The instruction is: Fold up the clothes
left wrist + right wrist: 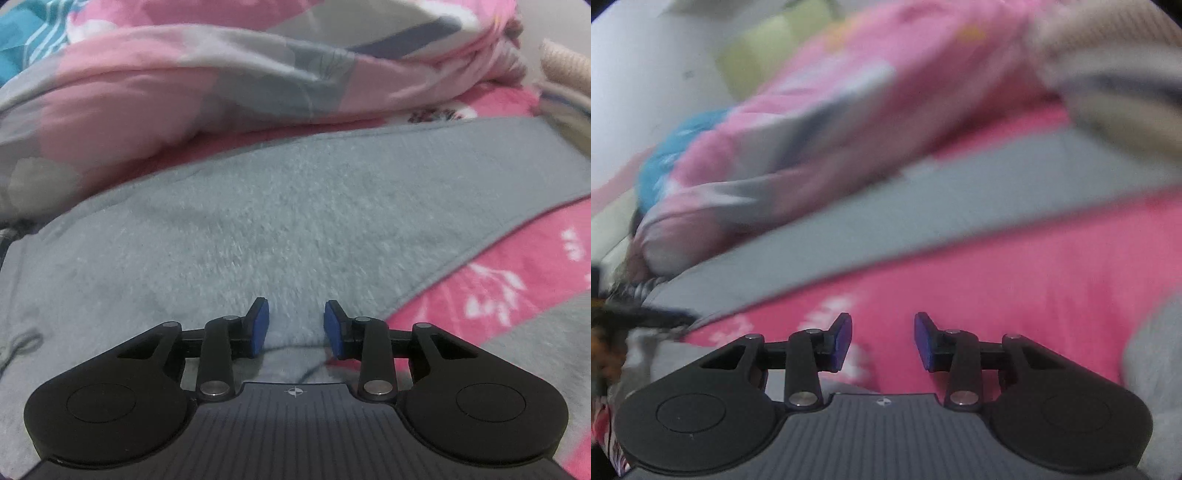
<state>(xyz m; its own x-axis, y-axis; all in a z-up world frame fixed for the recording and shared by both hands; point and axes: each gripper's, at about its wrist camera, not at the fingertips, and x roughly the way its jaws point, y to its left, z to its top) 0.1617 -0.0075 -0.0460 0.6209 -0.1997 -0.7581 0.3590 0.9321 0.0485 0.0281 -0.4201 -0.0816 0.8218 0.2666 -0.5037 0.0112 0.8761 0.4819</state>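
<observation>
**Grey fleece garment lay slantwise across the pink bedspread, both grippers empty**

The fuzzy grey fleece garment (295, 221) lay spread flat on the bright pink bedspread with white leaf print (498, 288). In the left wrist view its long axis ran from lower left to upper right, and its hemmed edge crossed the bedspread on a diagonal. Beyond the garment's far edge was a rumpled pink-and-grey floral quilt (184, 96), with a patch of teal cloth (26, 33) past it at the upper left.

The left gripper (295, 328) hovered over the garment's near part, its 2 blue pads (260, 328) a narrow gap apart with nothing pinched between them.

The right wrist view was badly blurred. It showed the same garment (923, 206) only as a grey band slanting up to the right, on the far side of open pink bedspread (1015, 280). The right gripper (882, 341) hung over that bedspread, near the garment but off it, jaws narrowly parted and empty. Only this view showed a pale wall (646, 74) and a light-green cushion (768, 48) behind the quilt (849, 103).
</observation>
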